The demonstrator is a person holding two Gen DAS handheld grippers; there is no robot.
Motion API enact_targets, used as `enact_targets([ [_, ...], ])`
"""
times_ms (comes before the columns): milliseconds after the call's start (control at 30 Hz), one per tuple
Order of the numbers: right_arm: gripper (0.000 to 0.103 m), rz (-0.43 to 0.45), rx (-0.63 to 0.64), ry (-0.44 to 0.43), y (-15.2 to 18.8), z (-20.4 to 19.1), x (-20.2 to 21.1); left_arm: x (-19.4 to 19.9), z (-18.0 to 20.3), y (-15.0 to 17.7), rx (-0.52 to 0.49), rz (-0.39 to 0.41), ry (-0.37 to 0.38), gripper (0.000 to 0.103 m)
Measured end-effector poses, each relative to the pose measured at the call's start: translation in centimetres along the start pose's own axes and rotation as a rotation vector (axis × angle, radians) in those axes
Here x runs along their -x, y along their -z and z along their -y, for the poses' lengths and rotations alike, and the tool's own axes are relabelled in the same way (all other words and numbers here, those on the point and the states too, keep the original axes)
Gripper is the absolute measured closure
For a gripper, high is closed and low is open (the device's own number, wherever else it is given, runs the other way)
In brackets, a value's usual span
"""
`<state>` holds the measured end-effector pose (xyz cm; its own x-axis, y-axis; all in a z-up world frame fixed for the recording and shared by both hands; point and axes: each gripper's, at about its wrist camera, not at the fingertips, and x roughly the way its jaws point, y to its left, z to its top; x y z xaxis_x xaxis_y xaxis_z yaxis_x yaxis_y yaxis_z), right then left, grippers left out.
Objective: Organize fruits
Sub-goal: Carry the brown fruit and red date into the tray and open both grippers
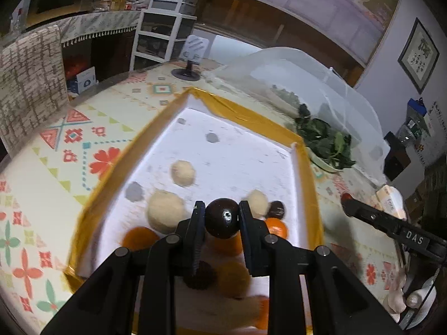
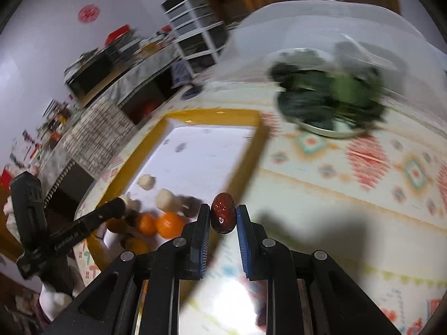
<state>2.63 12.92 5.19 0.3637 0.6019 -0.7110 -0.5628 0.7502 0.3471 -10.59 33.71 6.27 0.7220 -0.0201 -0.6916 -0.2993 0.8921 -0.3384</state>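
Both hands are mid-sort, and little looks finished. The left gripper (image 1: 222, 217) is clenched on a round, glossy, dark brown fruit (image 1: 222, 217), held over the near end of the shallow white tray with a yellow rim (image 1: 245, 117). The right gripper (image 2: 223, 217) is clenched on an oval, shiny red date (image 2: 222, 216), held beyond the tray's right edge, above the patterned tablecloth (image 2: 349, 195). Pale beige round fruits (image 1: 183, 173), orange citrus fruits (image 2: 169, 224) and more dark fruits (image 1: 276, 209) lie mixed together at the tray's near end; its far end is bare. I judge most of the grouping remains.
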Motion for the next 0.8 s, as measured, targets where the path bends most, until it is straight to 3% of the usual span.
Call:
enact_targets([
  [267, 0.082, -0.067, 0.046, 0.037, -1.6, -3.2, -6.1, -0.6, -2.0, -0.2, 0.014, -0.024, -0.015, 0.079],
  [400, 0.082, -0.062, 0.045, 0.058, -1.9, -3.2, -7.1, -0.4, -2.2, -0.2, 0.016, -0.02, 0.001, 0.052],
  [667, 0.074, -0.01, 0.015, 0.041, -2.0, -2.6, -5.4, 1.1, -1.1, -0.2, -0.019, 0.03, -0.016, 0.044],
  [800, 0.061, 0.044, -0.002, 0.042, -1.2, -2.0, -2.8, 2.2, 0.3, 0.0, -0.05, 0.063, -0.05, 0.04],
])
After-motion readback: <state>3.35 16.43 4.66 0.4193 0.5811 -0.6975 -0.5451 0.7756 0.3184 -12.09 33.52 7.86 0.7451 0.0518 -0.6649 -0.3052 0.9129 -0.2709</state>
